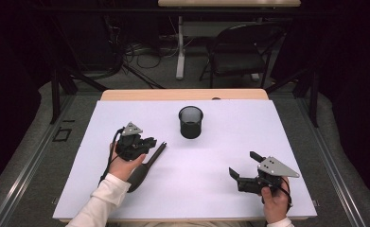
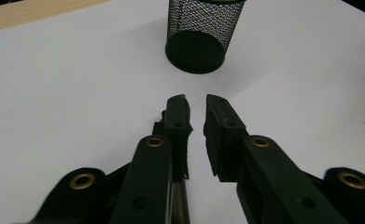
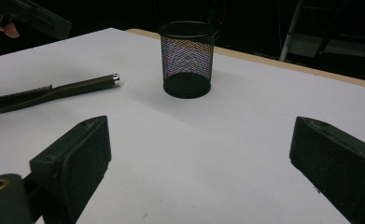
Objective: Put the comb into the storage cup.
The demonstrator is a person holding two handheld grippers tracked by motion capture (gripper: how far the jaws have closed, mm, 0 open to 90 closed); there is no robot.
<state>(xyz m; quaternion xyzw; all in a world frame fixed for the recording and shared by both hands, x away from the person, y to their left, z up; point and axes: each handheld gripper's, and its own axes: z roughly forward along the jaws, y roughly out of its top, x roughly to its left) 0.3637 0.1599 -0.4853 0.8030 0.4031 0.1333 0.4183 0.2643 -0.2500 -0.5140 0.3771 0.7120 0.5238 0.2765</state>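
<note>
One dark comb (image 1: 147, 165) lies flat on the white table sheet (image 1: 211, 189), left of centre, its slim round handle with a small shiny metal tip pointing toward the far right and its fine-toothed, ridged part toward the near left. The left gripper (image 1: 150, 142) hangs right over that handle; in the left gripper view its two matte black plastic jaws, blocky with brass-ringed bolt holes, stand drawn close with a narrow slit between the tips, the brownish handle showing under the left jaw, and whether the pads pinch it I cannot tell. One black wire-mesh cup (image 1: 190, 122), a round upright cylinder with a solid dark base and a fine see-through weave, stands a bit farther off, near the middle of the far half. One right gripper (image 1: 243, 166) sits low at the near right, well apart from comb and cup, jaws spread wide with nothing between them, grey three-cornered plate on top. Smooth sheet, pale wood edge (image 1: 182, 94) at the far side
</note>
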